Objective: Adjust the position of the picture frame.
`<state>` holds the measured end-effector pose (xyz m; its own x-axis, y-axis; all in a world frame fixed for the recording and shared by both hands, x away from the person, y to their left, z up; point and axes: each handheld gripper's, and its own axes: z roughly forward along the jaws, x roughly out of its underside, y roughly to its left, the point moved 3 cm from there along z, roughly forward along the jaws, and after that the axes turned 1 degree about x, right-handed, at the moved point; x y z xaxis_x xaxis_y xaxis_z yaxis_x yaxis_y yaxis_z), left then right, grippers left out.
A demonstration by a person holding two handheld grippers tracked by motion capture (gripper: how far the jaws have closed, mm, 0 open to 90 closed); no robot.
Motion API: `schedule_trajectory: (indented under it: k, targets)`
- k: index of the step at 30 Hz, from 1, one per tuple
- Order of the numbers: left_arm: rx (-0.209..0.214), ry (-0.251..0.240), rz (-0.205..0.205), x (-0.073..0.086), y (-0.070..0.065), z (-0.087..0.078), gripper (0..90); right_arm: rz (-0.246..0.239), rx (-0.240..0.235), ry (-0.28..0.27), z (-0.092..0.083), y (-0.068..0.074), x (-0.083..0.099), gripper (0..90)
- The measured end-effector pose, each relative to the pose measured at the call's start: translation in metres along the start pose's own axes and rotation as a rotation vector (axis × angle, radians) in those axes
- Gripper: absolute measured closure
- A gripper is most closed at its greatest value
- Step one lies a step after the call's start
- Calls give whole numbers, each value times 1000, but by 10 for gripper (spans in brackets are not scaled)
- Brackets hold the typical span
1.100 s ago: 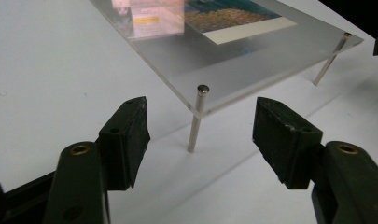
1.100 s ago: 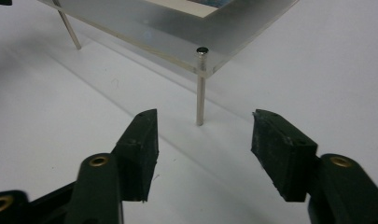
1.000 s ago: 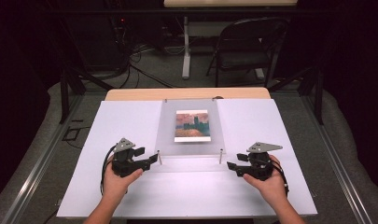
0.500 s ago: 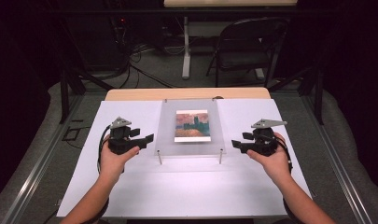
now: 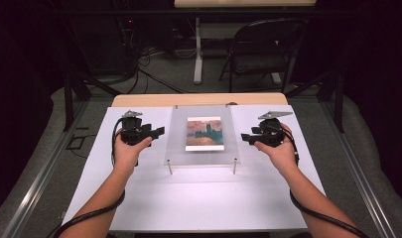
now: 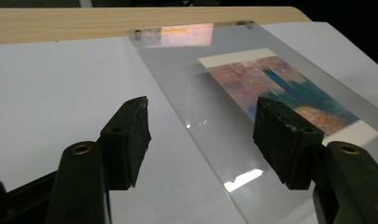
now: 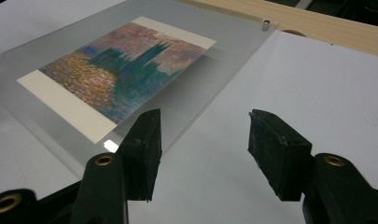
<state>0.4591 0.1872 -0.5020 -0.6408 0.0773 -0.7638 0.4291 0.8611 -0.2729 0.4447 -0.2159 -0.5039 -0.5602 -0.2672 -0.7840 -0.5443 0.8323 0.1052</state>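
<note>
A clear acrylic plate stands on short metal posts in the middle of the white board, with a painted print under it. My left gripper hovers at the plate's left edge and my right gripper at its right edge, both pointing inward. In the left gripper view the plate edge runs between the jaws of the left gripper; in the right gripper view the plate edge does the same for the right gripper. Both pairs of jaws have just been closing a little, but stand apart and press on nothing.
The white board covers a wooden table. Two front posts lift the plate's near edge. Behind the table are a folding chair, a table leg and floor cables.
Both hands have moved away from the person, from the plate's near corners up to the middle of its left and right sides.
</note>
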Motion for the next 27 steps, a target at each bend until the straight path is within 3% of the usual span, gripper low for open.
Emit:
schedule_trajectory:
  k: [5,11,15,22,27]
  targets:
    - [-24,20,-50,-1,9,20,388,26,21,-5,19,-6,-4,435]
    - [-75,41,-63,-3,12,39,413,45,49,-11,40,-11,-7,434]
    - [-84,50,-74,-5,12,48,413,62,51,-19,51,-13,-11,425]
    - [-71,52,-102,-5,13,60,404,134,75,-11,66,-17,-15,436]
    - [-41,71,-121,-3,10,71,403,166,65,11,76,-15,-18,424]
